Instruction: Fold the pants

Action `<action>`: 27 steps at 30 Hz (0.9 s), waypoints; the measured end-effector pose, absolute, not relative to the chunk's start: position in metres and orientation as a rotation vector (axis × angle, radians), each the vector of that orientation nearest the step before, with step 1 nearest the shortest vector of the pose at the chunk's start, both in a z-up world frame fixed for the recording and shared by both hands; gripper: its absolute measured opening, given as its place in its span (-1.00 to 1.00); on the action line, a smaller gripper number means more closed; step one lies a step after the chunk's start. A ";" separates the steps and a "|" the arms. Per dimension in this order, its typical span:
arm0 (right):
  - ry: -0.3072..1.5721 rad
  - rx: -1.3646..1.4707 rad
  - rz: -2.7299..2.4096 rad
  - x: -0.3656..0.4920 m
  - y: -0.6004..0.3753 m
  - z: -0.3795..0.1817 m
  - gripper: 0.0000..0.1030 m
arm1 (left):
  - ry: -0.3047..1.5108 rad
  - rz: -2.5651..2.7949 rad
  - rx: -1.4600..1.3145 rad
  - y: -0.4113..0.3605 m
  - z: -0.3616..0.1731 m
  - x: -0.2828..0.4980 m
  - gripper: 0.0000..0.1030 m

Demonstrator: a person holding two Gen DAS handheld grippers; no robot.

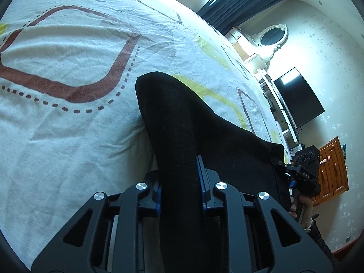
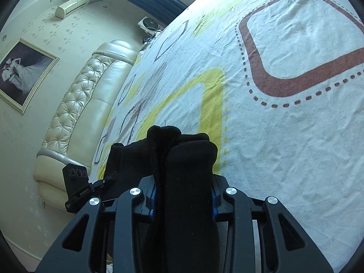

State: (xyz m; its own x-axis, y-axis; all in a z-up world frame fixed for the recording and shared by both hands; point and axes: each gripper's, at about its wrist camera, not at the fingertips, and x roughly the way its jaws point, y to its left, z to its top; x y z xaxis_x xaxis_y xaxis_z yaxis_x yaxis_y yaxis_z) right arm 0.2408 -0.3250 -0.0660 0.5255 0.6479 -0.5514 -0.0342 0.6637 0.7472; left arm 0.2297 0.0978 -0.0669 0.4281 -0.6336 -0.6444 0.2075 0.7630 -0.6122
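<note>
Black pants (image 1: 182, 136) bunched in both grippers, hiding fingertips, shape unclear

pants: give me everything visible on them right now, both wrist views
The pants are plain black, a soft knit-looking fabric with no visible print. They are bunched thick between the fingers of the left hand-held gripper, which is shut on them, and run from there to the right hand-held gripper, also shut on a gathered bundle with several layers showing. A rounded end points out over the patterned bedsheet. Whether that end rests on the sheet or hangs above it cannot be told.
</note>
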 end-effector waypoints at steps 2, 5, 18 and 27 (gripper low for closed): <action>0.931 0.748 0.451 0.248 -0.325 -0.065 -0.34 | 1.002 -0.531 -0.504 0.097 -0.066 0.236 -0.56; 0.944 0.755 0.445 0.253 -0.327 -0.072 -0.33 | 1.004 -0.522 -0.496 0.095 -0.069 0.240 -0.55; 0.978 0.825 0.482 0.233 -0.330 -0.083 0.12 | 1.022 -0.520 -0.546 0.106 -0.073 0.228 -0.36; 1.000 0.802 0.521 0.200 -0.328 -0.087 -0.08 | 1.001 -0.505 -0.471 0.105 -0.072 0.201 -0.06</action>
State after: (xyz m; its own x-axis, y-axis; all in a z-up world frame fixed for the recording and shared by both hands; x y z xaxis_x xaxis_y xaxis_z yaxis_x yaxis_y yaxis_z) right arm 0.1999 -0.3279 -0.0875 0.4589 0.7111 -0.5327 -0.0293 0.6113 0.7909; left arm 0.2011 0.1051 -0.0717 0.4454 -0.5974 -0.6669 0.1811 0.7895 -0.5864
